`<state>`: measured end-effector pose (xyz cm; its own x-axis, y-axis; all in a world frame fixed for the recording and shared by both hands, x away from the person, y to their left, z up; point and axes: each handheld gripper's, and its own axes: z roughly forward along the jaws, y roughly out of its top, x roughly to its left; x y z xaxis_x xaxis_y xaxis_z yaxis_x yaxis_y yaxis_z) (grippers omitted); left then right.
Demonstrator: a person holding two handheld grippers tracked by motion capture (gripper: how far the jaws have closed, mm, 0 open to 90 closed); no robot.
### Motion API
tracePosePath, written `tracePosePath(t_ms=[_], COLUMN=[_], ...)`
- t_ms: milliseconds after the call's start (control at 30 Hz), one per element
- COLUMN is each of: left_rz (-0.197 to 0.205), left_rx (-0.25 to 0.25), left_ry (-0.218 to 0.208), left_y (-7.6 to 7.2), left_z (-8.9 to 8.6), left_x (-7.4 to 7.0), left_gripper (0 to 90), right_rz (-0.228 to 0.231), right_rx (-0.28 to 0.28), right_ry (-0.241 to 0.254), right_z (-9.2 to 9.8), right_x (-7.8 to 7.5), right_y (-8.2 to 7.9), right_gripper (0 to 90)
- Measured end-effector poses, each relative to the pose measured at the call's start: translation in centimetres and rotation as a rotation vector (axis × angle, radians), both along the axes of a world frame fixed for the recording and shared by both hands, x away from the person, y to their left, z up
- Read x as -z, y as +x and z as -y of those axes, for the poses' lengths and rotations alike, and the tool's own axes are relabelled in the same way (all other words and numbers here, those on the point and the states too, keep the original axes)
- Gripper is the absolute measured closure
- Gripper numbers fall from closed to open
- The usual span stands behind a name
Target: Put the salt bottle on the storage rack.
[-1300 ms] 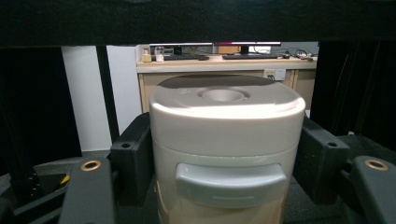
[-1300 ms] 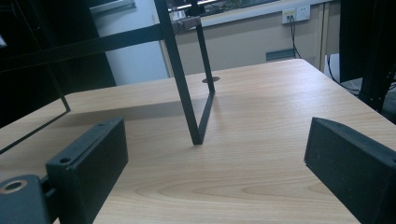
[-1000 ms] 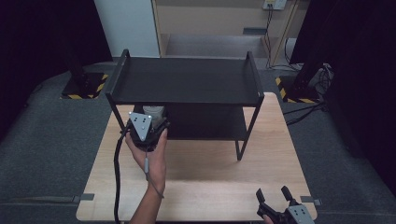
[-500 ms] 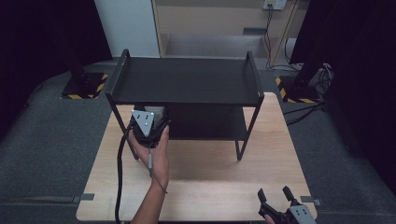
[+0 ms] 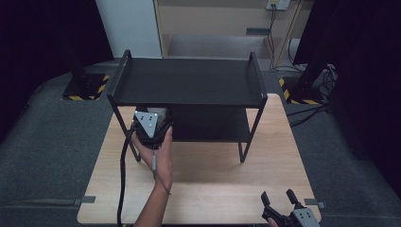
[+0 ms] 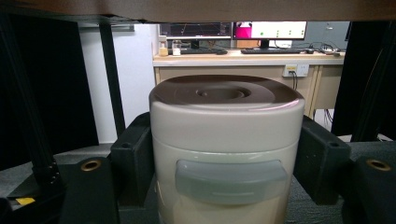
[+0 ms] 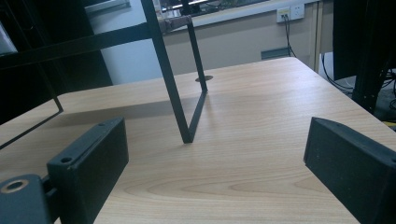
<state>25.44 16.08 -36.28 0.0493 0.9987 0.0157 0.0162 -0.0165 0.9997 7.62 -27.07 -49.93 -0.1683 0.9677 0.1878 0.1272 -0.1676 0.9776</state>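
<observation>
Shelf [image 5: 189, 82] roofs jar [image 6: 226, 149]

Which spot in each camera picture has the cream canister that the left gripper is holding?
High view: cream canister left of centre, under the black shelf rack's front edge, ahead of the left gripper.
Left gripper view: cream canister at centre, clamped between both jaws.
Right gripper view: not in it.
Shared landmark: the black shelf rack, whose post also stands left in the left gripper view.

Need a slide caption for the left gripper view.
Left gripper clamps a cream round canister with brown lid under the black shelf.
</observation>
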Motion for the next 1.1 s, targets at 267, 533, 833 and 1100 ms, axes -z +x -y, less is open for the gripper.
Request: tracePosePath(t_ms=[267,533,833,1100], left_rz=[0.004,0.007,0.040,0.048], left_rx=[0.018,0.026,0.023,0.029], left_ry=[-0.021,-0.040,-0.033,-0.038], left_y=[0.0,-0.8,-2.0,-2.8], left_z=[-0.4,-0.8,-0.6,-0.6], left_x=[0.0,0.5,0.5,0.7], left_gripper=[23.3,10.6,8.6,8.1], right_rz=[0.001,0.000,0.000,0.004], right_rx=[-0.006,-0.005,-0.017,-0.020], right_ry=[-0.001,0.001,0.002,-0.003], right_z=[0.0,0.0,-0.1,-0.2], right_x=[-0.1,-0.1,-0.2,-0.3], right_y=[0.0,-0.1,0.1,0.0], right_gripper=[6.6,6.3,6.1,6.0])
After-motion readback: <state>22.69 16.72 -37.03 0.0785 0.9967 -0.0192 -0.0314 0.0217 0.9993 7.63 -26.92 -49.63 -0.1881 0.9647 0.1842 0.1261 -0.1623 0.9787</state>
